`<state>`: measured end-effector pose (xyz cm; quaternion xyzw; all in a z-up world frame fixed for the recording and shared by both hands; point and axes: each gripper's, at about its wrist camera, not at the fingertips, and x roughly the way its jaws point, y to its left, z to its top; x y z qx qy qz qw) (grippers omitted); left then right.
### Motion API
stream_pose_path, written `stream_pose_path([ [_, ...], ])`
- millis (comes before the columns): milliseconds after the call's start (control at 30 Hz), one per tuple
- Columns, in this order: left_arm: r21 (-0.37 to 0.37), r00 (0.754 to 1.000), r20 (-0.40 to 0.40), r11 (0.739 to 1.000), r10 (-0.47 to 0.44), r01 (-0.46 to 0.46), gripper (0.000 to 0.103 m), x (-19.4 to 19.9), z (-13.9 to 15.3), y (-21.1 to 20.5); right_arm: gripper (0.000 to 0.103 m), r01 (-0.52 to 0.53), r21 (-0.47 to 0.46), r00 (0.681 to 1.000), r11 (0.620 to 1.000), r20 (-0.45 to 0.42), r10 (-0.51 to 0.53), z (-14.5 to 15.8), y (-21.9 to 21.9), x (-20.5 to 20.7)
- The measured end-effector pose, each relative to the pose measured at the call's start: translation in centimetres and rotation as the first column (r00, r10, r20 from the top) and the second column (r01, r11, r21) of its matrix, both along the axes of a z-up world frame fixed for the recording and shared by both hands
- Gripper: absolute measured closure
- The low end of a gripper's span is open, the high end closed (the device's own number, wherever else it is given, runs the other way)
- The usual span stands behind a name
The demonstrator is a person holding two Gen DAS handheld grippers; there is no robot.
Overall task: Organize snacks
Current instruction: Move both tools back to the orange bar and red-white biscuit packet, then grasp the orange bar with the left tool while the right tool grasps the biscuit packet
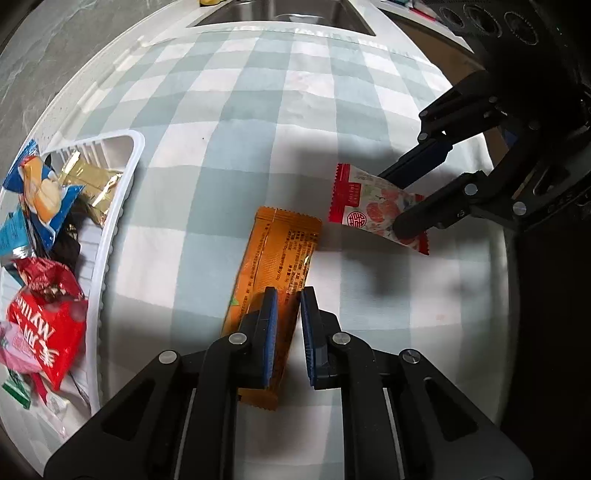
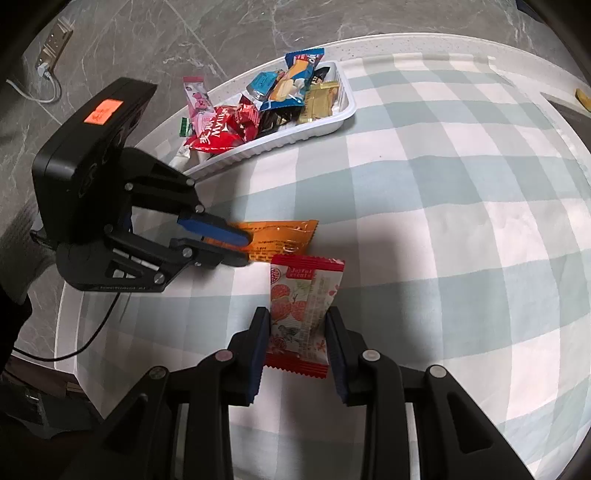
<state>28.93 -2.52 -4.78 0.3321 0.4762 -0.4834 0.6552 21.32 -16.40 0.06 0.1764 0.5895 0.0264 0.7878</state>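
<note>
On the table (image 1: 258,122), over its pale green and white checked cloth, your left hand-held gripper (image 1: 288,299) is clamped on the near end of an orange snack packet (image 1: 280,243); the blue pads pinch the wrapper with almost no gap between them; the packet runs away from the fingers across the cloth, its far crimped end just beside the red packet; whether it is clear of the cloth you cannot tell from these views. Your right hand-held gripper (image 2: 297,325) is closed narrowly on a red and white snack packet (image 2: 303,295) printed with strawberries; both pads press its long sides, the red crimped lower edge hanging out between the fingers and the upper edge reaching toward the orange packet; seen from the left wrist, the same packet (image 1: 373,206) is tilted with its free end above the cloth. To your left, near the table edge, stands a white plastic tray (image 2: 325,129); it holds a heap of wrapped snacks, among them a red pack (image 1: 48,325), a gold pack (image 1: 92,181), blue packs (image 2: 291,81) and a pink stick (image 2: 195,99) leaning over its rim; the tray sits well apart from both held packets. Beyond the cloth's far edge, the left wrist view shows a steel sink (image 1: 280,14).
</note>
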Motion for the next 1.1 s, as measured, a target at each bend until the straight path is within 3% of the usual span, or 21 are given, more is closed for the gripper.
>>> stream_pose_path([
  [133,0.028,0.996,0.081,0.999,0.043,-0.046,0.091,0.1,-0.1,-0.1,0.070,-0.005,-0.011,1.000,1.000,-0.001,0.005,-0.2,0.4,-0.1],
  [400,0.116,0.986,0.161,0.993,-0.032,0.013,0.085,0.2,-0.5,-1.0,0.070,-0.023,-0.038,1.000,0.999,-0.012,0.023,-0.7,0.9,-0.3],
  [467,0.124,0.987,0.161,0.992,-0.025,0.005,0.075,0.6,-0.6,-1.1,0.070,-0.024,-0.038,1.000,0.999,-0.011,0.024,-0.7,1.0,-0.2],
  [533,0.130,0.989,0.149,0.992,-0.011,-0.008,0.030,1.1,-0.7,-1.1,0.070,-0.024,-0.043,1.000,0.999,-0.010,0.024,-0.7,1.0,-0.2],
  [567,0.123,0.989,0.147,0.992,-0.004,-0.015,0.025,1.4,-0.6,-1.1,0.070,-0.026,-0.044,1.000,0.999,-0.009,0.025,-0.7,1.1,-0.2],
  [867,0.131,0.993,0.121,0.991,0.000,-0.016,0.023,2.5,-1.4,-1.7,0.070,-0.031,-0.066,0.999,0.997,-0.020,0.029,-1.0,1.4,0.0],
  [1100,0.148,0.992,0.125,0.988,0.016,-0.034,0.003,3.6,-1.9,-2.1,0.060,-0.084,-0.120,0.995,0.989,-0.054,0.078,-1.9,2.8,0.4],
])
